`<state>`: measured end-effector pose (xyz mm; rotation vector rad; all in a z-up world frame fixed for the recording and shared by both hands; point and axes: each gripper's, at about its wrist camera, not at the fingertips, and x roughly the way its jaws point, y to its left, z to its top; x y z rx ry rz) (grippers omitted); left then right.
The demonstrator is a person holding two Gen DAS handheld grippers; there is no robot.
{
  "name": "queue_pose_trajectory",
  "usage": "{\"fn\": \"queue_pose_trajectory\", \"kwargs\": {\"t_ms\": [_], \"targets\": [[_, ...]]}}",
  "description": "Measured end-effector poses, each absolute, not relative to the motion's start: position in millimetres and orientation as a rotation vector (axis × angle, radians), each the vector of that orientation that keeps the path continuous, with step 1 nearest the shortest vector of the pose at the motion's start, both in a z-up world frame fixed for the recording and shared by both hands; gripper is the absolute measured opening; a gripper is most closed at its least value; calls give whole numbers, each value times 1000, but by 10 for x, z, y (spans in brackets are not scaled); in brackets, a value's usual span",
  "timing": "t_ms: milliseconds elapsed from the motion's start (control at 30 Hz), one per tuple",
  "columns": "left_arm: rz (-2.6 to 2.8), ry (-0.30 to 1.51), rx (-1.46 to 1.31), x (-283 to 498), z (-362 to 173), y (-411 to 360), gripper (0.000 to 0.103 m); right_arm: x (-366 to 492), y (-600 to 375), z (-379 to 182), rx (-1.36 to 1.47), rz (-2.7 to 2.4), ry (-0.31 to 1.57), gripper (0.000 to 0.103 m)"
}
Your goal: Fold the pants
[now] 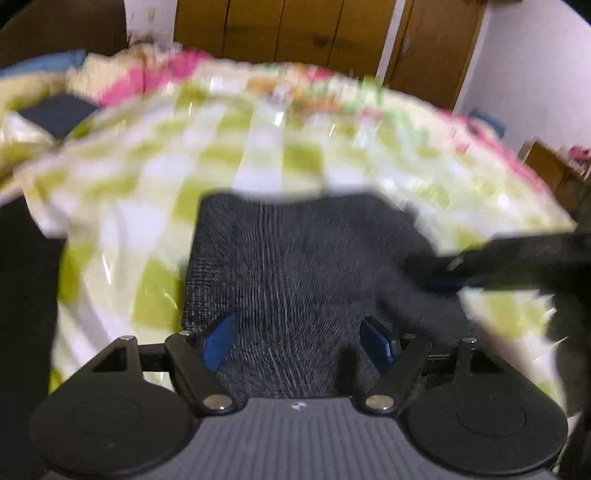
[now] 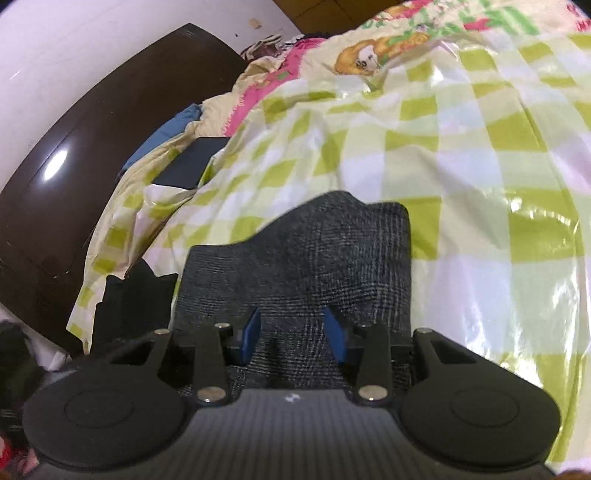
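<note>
The dark grey checked pants (image 1: pixel 291 266) lie on a bed with a green-and-white checked cover (image 1: pixel 155 177). In the blurred left wrist view my left gripper (image 1: pixel 299 339) is open, its blue pads wide apart with pants cloth between and under them. My right gripper's fingers reach in from the right onto the pants' edge (image 1: pixel 458 273). In the right wrist view the pants (image 2: pixel 317 258) bunch up in front of my right gripper (image 2: pixel 293 332), whose blue pads stand apart with a ridge of cloth between them.
A dark wooden headboard (image 2: pixel 74 177) stands at the left. A flat dark object (image 2: pixel 192 162) and a blue pillow (image 2: pixel 162 136) lie near it. Wooden wardrobe doors (image 1: pixel 295 29) stand behind the bed. Dark clutter (image 2: pixel 14 354) lies beside the bed.
</note>
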<state>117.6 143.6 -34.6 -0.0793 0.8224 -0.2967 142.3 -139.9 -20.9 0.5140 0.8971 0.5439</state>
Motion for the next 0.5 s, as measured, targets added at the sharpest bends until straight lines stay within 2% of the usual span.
{"fn": "queue_pose_trajectory", "kwargs": {"t_ms": [67, 133, 233, 333, 367, 400, 500], "targets": [[-304, 817, -48, 1155, -352, 1406, 87, 1458, -1461, -236, 582, 544, 920, 33], [-308, 808, -39, 1123, -245, 1384, 87, 1390, -1507, -105, 612, 540, 888, 36], [-322, 755, -74, 1065, -98, 1398, 88, 1289, -1458, 141, 562, 566, 786, 37], [-296, 749, -77, 1126, -122, 1381, 89, 1348, -1354, 120, 491, 525, 790, 40], [-292, 771, -78, 1172, -192, 1378, 89, 1397, -1317, 27, 454, 490, 830, 39], [-281, 793, -70, 1195, -271, 1369, 89, 1431, -1298, -85, 441, 466, 864, 33], [-263, 809, 4, 1171, -353, 1292, 93, 1414, -1273, -200, 437, 467, 880, 30]]}}
